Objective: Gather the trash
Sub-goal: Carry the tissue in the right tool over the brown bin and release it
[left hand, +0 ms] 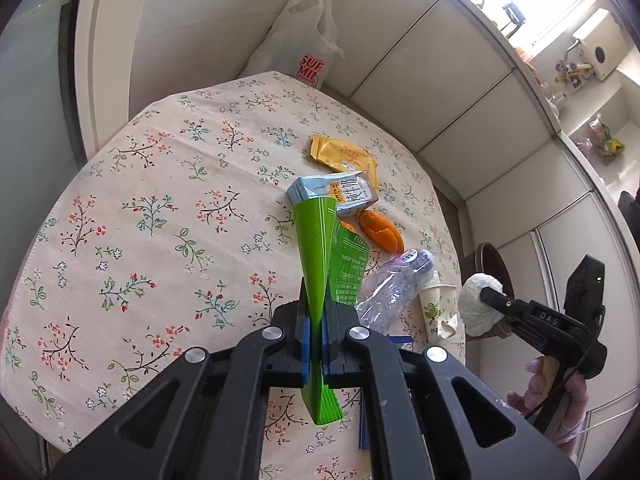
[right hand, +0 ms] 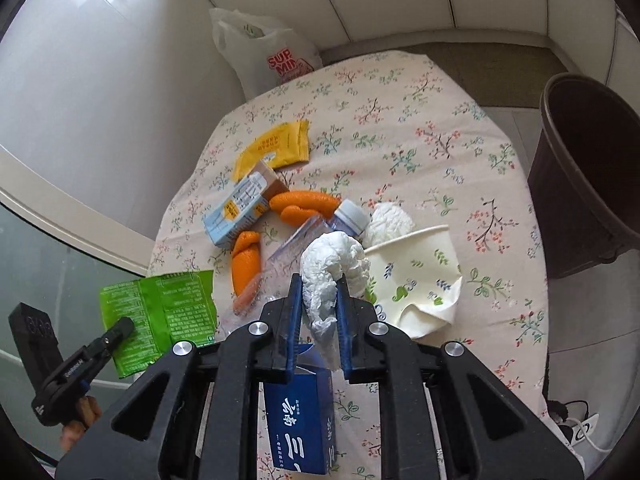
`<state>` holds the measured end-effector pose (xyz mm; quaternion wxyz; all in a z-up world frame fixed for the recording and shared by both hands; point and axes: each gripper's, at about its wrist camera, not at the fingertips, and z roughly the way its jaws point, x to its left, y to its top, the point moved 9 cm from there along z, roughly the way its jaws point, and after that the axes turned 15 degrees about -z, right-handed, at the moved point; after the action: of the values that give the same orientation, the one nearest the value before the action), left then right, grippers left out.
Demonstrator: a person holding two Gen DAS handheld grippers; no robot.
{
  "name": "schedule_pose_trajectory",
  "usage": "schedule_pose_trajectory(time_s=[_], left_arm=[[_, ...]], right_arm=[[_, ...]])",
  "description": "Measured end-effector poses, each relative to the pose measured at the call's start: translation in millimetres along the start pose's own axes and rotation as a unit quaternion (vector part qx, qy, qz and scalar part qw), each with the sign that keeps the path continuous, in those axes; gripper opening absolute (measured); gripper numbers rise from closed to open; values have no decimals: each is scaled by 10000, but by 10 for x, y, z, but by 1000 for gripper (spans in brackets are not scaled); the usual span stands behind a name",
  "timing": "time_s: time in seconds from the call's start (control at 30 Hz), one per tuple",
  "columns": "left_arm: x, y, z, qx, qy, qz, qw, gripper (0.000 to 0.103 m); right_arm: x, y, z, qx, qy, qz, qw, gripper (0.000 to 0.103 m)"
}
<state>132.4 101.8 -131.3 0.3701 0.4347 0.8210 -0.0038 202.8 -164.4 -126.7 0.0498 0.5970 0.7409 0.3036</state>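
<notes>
White crumpled tissue point(right hand: 334, 276) is pinched in my right claw point(right hand: 320, 300), pads pressed on both sides of the wad, which hangs clear above the bench point(right hand: 420, 120). My left claw point(left hand: 316, 312) is clamped flat on a green wrapper point(left hand: 316, 248), whose long axis runs straight out along the fingers, away from me.

What the next move turns on, as I judge it: the dark brown bin point(right hand: 588, 168) stands on the floor just off the bench's right edge, to the right of my right claw and beyond it. So the right hand is the nearer one, and the tissue must travel rightward over the paper cup point(right hand: 416, 276) to clear the rim. The wrapper in my left claw has the whole bench to cross.

Left on the flowered cloth, grouped near the middle: a yellow packet point(right hand: 276, 148), a milk carton point(right hand: 240, 210), pieces of orange peel point(right hand: 246, 260), a crushed plastic bottle point(left hand: 394, 288), a second tissue ball point(right hand: 390, 220) and a blue box point(right hand: 300, 424) under my right claw. A white plastic bag point(right hand: 268, 52) leans at the far corner, against pale panelled walls.
</notes>
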Motion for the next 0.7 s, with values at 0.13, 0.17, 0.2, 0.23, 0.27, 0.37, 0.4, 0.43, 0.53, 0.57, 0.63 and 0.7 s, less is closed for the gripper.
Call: schedule_pose_trajectory(time_s=[0.13, 0.17, 0.2, 0.23, 0.27, 0.37, 0.4, 0.43, 0.53, 0.57, 0.63, 0.7], left_arm=[[-23, -3, 12, -13, -4, -2, 10000, 3], [-31, -4, 17, -16, -4, -1, 10000, 3], [-39, -7, 19, -22, -8, 0, 10000, 3], [-53, -7, 20, -36, -17, 6, 10000, 3], [-69, -5, 18, -58, -21, 23, 10000, 3], [-129, 19, 8, -173, -24, 84, 9998, 3], [-152, 24, 5, -212, -41, 92, 9997, 3], [-177, 28, 3, -244, -64, 97, 9996, 3], [-269, 36, 3, -367, -127, 162, 9991, 3], [-306, 36, -1, -427, -139, 206, 9988, 3], [-404, 40, -15, -570, -191, 317, 9977, 3], [-530, 46, -37, -740, -259, 437, 9960, 3]], right_arm=[[-251, 202, -324, -424, -241, 138, 9987, 15], [-349, 251, -404, -528, -333, 202, 9978, 15], [-443, 293, -469, -616, -406, 276, 9969, 15], [-561, 340, -553, -721, -522, 359, 9954, 15], [-650, 378, -602, -805, -653, 402, 9938, 15], [-1073, 501, -878, -1228, -1407, 561, 9808, 16], [-1234, 533, -967, -1380, -1701, 629, 9737, 16], [-1378, 550, -1041, -1511, -1996, 684, 9657, 16], [-1757, 554, -1240, -1865, -2924, 752, 9349, 18], [-1861, 549, -1309, -1968, -3262, 717, 9218, 20], [-1972, 544, -1433, -2161, -3742, 605, 8998, 47], [-2032, 545, -1595, -2454, -4067, 457, 8788, 79]])
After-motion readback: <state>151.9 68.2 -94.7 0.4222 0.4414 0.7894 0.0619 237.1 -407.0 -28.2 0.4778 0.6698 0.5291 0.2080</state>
